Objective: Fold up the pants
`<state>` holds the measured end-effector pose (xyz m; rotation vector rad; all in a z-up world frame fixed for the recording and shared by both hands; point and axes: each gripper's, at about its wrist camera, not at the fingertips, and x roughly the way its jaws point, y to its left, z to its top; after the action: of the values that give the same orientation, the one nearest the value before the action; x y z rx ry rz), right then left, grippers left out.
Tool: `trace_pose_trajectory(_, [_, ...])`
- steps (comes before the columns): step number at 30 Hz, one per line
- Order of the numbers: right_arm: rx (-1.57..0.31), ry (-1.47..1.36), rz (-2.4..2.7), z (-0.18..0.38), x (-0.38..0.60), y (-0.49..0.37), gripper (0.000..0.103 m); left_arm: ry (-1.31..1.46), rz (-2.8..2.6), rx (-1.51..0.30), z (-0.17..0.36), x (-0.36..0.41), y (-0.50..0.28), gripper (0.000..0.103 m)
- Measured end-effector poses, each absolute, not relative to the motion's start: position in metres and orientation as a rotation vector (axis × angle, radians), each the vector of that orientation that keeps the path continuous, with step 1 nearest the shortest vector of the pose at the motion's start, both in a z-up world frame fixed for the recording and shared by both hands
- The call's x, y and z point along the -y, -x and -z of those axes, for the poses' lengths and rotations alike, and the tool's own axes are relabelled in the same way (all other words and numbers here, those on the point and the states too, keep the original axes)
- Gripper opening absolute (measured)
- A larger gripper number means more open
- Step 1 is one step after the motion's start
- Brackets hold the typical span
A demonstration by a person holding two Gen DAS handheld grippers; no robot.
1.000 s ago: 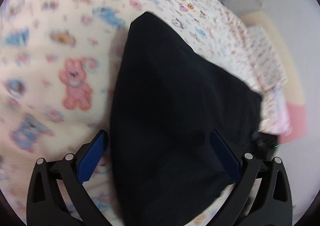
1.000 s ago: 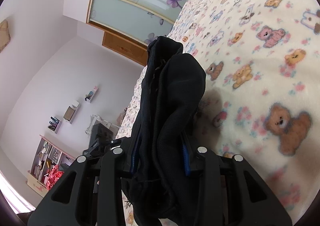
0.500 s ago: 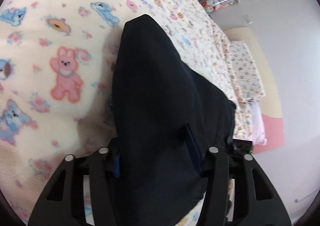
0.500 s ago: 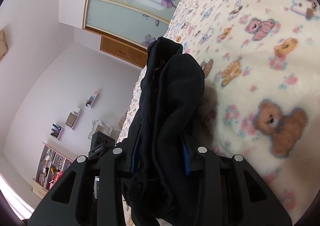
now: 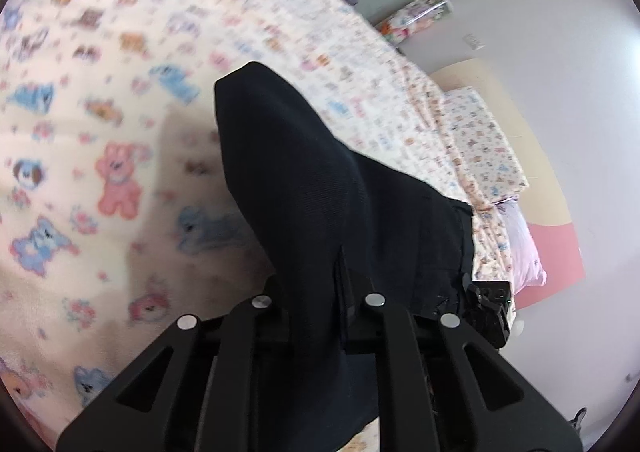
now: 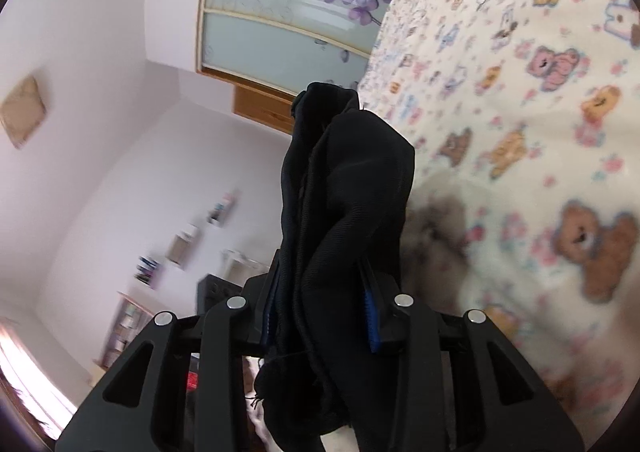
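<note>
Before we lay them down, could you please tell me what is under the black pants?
Under the black pants lies the animal-print blanket, shadowed beside them; whatever sits directly beneath the cloth is hidden.

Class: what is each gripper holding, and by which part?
Both grip the black pants: left gripper just closed on a fabric fold; right gripper clamps a bunched edge.
</note>
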<state>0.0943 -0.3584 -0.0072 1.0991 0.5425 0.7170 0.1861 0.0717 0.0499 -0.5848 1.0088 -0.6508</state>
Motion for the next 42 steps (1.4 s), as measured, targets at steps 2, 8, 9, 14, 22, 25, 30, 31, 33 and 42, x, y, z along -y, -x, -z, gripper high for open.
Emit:
trace_pose_trajectory(2, [-0.537, -1.109, -0.730, 0.000, 0.361, -0.100, 0.035, 0.564, 0.659, -0.970, -0.063, -0.068, -0.185, 0.012])
trace_pose_trajectory(8, [-0.509, -1.059, -0.715, -0.039, 0.377, -0.134, 0.035, 0.539, 0.671, -0.863, -0.091, -0.043, -0.201, 0.012])
trace_pose_trajectory(9, [-0.505, -1.043, -0.706, -0.045, 0.381, -0.141, 0.035, 0.543, 0.670, -0.854, -0.093, -0.039, -0.205, 0.012])
trace_pose_trajectory(14, [-0.528, -1.017, -0.630, -0.044, 0.401, -0.169, 0.035, 0.566, 0.654, -0.853, -0.087, -0.017, -0.235, 0.013])
trace_pose_trajectory(22, [-0.651, -1.031, -0.393, 0.031, 0.417, -0.183, 0.035, 0.656, 0.531, -0.944, -0.003, -0.011, -0.276, 0.018])
trace_pose_trajectory(25, [-0.668, -0.938, -0.341, 0.019, 0.409, -0.180, 0.042, 0.652, 0.512, -0.938, -0.002, -0.012, -0.274, 0.032])
trace_pose_trajectory(30, [-0.679, -0.858, -0.263, -0.005, 0.414, -0.169, 0.046, 0.701, 0.454, -0.886, -0.016, -0.040, -0.257, 0.056])
trace_pose_trajectory(31, [-0.663, -0.858, -0.248, -0.010, 0.417, -0.164, 0.046, 0.692, 0.428, -0.848, -0.024, -0.048, -0.251, 0.063])
trace_pose_trajectory(33, [-0.606, -0.852, -0.214, -0.022, 0.419, -0.151, 0.052, 0.669, 0.419, -0.777, -0.044, -0.054, -0.239, 0.067])
trace_pose_trajectory(42, [-0.516, -0.705, -0.386, -0.070, 0.369, -0.142, 0.080, 0.517, 0.639, -0.767, -0.072, 0.024, -0.217, 0.086])
